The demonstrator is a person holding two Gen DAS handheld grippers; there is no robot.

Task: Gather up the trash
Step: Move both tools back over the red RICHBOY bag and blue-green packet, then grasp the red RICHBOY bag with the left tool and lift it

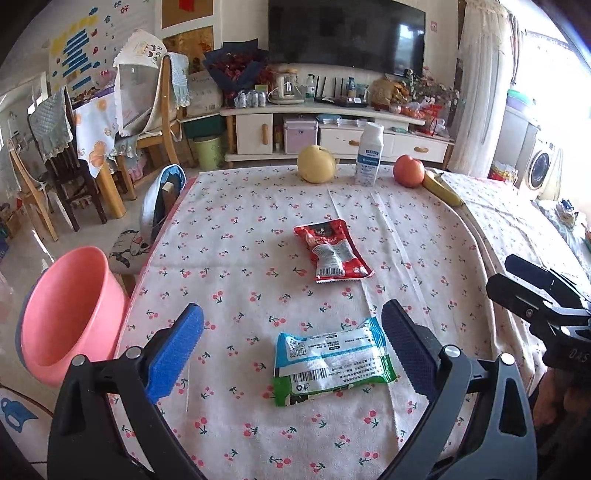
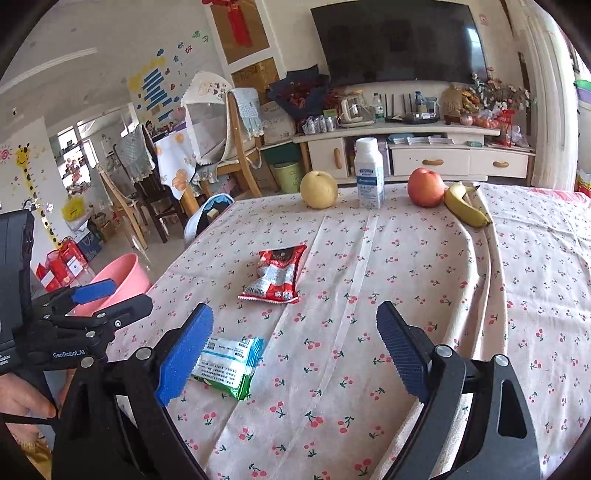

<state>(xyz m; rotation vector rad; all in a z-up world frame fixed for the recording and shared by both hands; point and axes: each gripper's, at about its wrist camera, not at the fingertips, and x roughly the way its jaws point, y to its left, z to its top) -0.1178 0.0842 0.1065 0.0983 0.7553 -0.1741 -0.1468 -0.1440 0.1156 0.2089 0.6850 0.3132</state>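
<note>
Wrappers: we judge the blue-green wrapper [image 1: 334, 363] light, crinkly, slippery; pinch its middle. Left tool [image 1: 291, 345] gapes wide, empty, as does right tool [image 2: 295, 345].

You are in a home living room: a TV [image 1: 347, 33] hangs above a white cabinet [image 1: 332, 136] beyond the worktop's [image 1: 406, 229] far edge, wooden chairs [image 1: 155, 122] stand past its left edge, and children's stickers [image 2: 26, 162] cover the walls.
</note>
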